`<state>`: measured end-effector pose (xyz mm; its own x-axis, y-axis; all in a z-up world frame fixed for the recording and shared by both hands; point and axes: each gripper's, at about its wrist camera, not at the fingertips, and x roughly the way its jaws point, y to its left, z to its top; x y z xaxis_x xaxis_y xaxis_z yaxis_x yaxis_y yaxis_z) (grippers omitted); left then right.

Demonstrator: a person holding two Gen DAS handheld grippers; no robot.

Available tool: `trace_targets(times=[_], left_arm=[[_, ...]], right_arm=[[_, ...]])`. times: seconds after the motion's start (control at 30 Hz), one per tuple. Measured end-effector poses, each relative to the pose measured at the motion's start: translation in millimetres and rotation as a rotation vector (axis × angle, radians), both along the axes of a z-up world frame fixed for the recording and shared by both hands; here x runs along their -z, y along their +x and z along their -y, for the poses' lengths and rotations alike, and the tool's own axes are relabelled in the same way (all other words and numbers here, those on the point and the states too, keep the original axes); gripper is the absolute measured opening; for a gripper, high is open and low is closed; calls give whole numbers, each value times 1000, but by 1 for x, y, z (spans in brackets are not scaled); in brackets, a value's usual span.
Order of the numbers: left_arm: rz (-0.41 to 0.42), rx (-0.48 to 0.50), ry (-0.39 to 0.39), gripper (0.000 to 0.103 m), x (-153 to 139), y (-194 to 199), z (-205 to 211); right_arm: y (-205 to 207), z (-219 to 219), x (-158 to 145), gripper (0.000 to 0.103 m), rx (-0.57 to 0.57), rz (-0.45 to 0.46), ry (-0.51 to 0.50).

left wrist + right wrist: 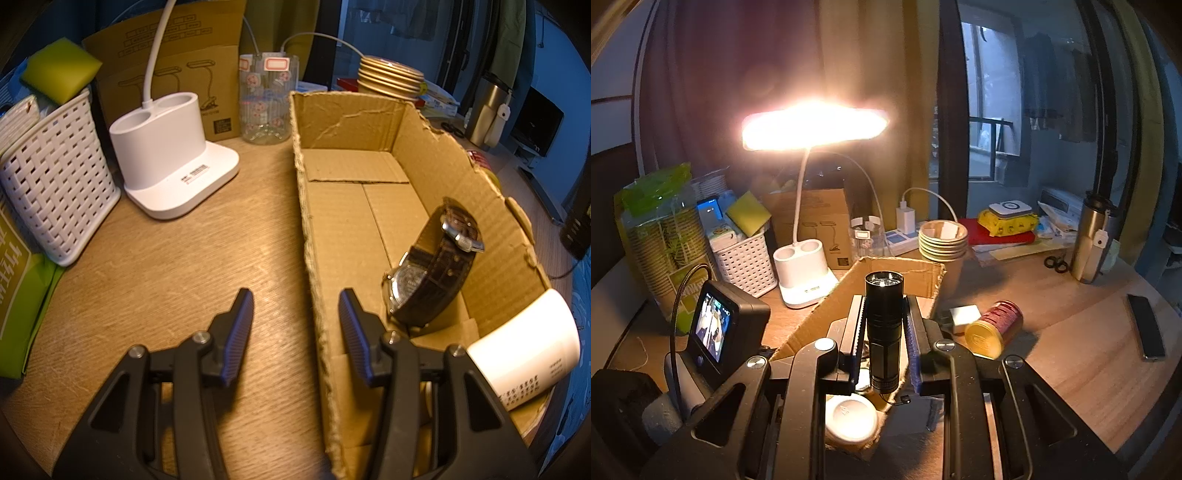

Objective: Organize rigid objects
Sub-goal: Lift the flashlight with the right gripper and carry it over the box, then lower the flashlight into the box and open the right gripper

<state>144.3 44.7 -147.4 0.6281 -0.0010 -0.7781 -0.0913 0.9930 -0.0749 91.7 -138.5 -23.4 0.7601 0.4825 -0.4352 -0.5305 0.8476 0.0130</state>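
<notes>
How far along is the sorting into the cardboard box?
Done: a wristwatch and a white bottle already lie in the cardboard box. In hand: the right gripper is shut on a black flashlight above the box. Left: a red can and a small white block on the table; left gripper open, empty.

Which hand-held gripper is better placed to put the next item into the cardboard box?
Right. The right hand-held gripper is already shut on the black flashlight, above the cardboard box. The left hand-held gripper holds nothing, its jaws straddling the box's wall.
</notes>
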Motion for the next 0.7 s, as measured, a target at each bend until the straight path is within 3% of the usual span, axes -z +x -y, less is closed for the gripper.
trace_targets(times=[0.7], left_arm=[[0, 0, 0, 50, 0, 0, 0]], right_arm=[[31, -20, 45, 22, -11, -117, -30]])
